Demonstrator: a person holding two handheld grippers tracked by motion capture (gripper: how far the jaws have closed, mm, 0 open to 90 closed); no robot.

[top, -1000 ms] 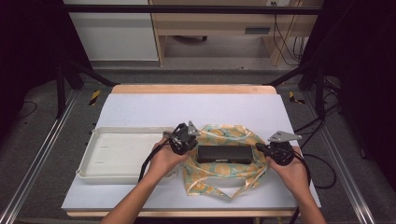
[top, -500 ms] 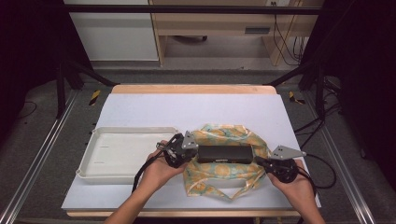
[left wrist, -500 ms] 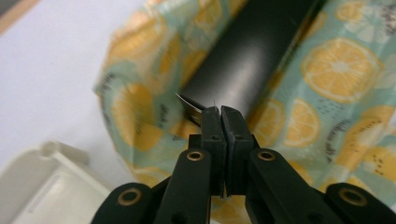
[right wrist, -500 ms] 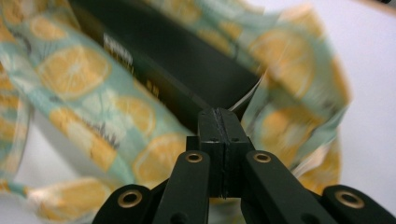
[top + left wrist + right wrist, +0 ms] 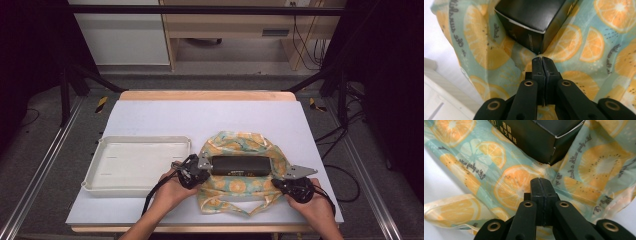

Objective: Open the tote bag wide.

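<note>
High view: a black box [image 5: 238, 165] lies on a fruit-print cloth [image 5: 240, 186] on the table [image 5: 210, 120], wrapping barely begun.
Left claw [image 5: 541, 59] and right claw [image 5: 539, 180] hover pressed shut, empty, near the box's ends; cloth corners remain unfolded, white tray [image 5: 137, 165] beside.

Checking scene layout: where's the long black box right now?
In the high view, the long black rectangular box lies on the orange-slice patterned cloth, right of the white plastic tray.

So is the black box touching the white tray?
Apart. The high view shows the black box lying on the orange-print cloth, with bare table between the cloth's edge and the white tray.
</note>
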